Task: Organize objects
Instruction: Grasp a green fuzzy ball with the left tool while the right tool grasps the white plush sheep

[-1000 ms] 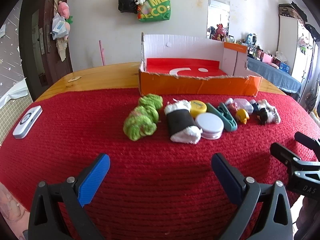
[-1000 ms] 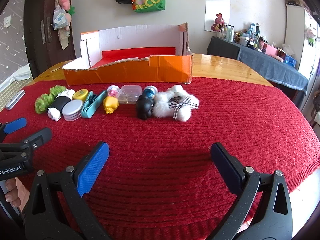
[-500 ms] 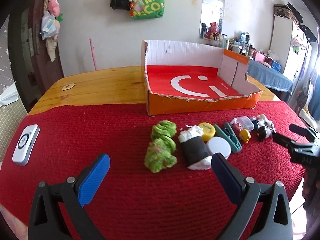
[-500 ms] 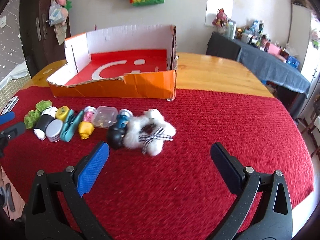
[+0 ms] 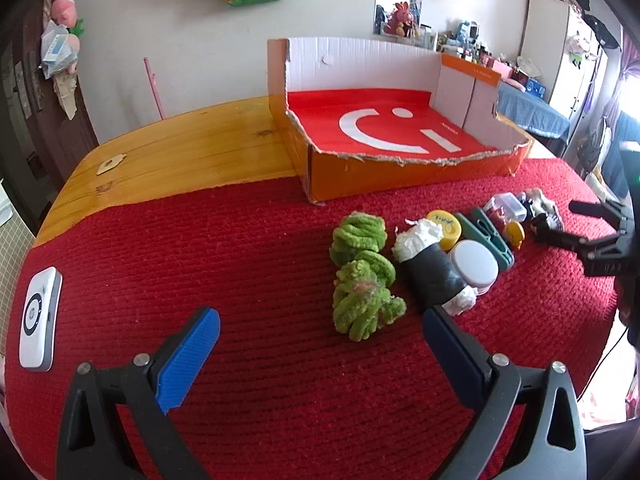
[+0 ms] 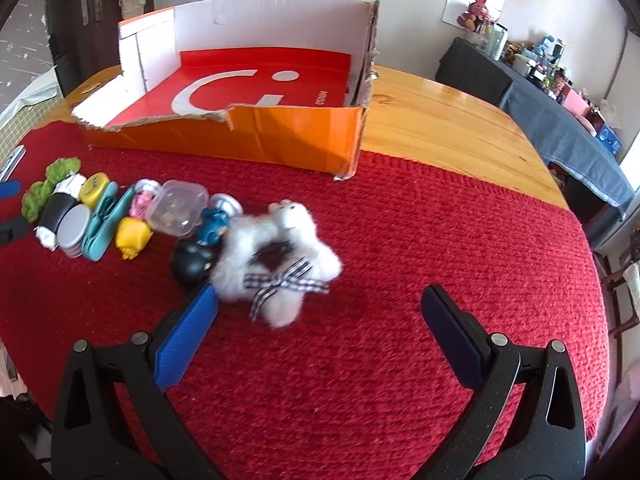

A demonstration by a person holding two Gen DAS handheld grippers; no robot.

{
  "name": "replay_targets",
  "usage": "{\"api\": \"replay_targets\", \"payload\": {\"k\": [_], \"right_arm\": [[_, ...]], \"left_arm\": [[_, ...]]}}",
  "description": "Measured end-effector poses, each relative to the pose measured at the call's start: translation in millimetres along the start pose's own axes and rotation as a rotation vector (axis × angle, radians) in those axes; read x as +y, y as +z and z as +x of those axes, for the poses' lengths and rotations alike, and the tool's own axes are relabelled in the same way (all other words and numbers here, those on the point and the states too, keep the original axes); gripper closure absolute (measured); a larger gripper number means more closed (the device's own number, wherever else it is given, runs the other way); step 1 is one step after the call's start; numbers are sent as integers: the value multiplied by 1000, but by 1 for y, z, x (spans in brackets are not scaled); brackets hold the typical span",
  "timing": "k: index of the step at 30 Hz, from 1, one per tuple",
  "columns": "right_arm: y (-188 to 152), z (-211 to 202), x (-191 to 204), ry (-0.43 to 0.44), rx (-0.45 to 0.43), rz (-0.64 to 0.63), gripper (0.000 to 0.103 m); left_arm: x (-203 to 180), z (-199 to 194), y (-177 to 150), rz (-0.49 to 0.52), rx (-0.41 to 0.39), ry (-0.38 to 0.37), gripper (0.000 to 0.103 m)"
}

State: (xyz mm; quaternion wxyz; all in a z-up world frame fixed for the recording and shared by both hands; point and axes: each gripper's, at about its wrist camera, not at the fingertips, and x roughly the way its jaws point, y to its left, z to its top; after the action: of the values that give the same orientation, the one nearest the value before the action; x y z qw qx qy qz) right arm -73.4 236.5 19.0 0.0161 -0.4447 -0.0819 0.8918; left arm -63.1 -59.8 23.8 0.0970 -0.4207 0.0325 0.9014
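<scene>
While a second ago both cameras sat low over the red knitted cloth [image 5: 248, 264], they now look down from higher and closer, so the floor of the orange cardboard box [image 6: 256, 136], red with a white smile mark, shows in full. The left gripper [image 5: 320, 356] hovers with its jaws wide apart and holding nothing, just short of the green fuzzy bundle [image 5: 362, 276]; half a second back that bundle lay further ahead of the blue pads. Its right finger tip now sits just beside the black-and-white rolled sock [image 5: 434, 268]. The right gripper [image 6: 320, 312] is likewise spread and empty, and the white fluffy toy with a checked bow [image 6: 280, 260], earlier well ahead of it, now lies just past its fingers [image 6: 188, 332], near the left one; the toy looks blurred.

The row of small things lies on the cloth in front of the box: white round lid [image 5: 474, 264], yellow cap [image 5: 444, 226], teal clip [image 6: 102, 220], yellow figure [image 6: 132, 236], clear plastic container [image 6: 178, 206] and black round toy [image 6: 190, 262]. A white handheld device [image 5: 38, 316] rests at the cloth's left edge, as before.
</scene>
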Motion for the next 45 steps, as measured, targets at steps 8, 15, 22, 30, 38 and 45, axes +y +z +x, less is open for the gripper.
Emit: {"api": "replay_targets", "payload": {"k": [8,15,22,30,38,45], "right_arm": [[2,1,-24,-38,9,18,0],[4,-1,-13,-3,-1,-47,0],[11,8,-13,28,13,-46,1],[19,9,-17,62,23,-27,2],[19,13,-18,123,32,5,31],[16,4,-17,151,-5,18,64]], "left_arm": [[-2,8,2,29,15,-15,0],[-5,10,9,61,21,-14,3],[-8,10,14,95,43,-41,18],[1,2,20,105,29,-31,19],[-1,18,20,115,78,-116,45],[-8,15,15,119,27,-132,71]]}}
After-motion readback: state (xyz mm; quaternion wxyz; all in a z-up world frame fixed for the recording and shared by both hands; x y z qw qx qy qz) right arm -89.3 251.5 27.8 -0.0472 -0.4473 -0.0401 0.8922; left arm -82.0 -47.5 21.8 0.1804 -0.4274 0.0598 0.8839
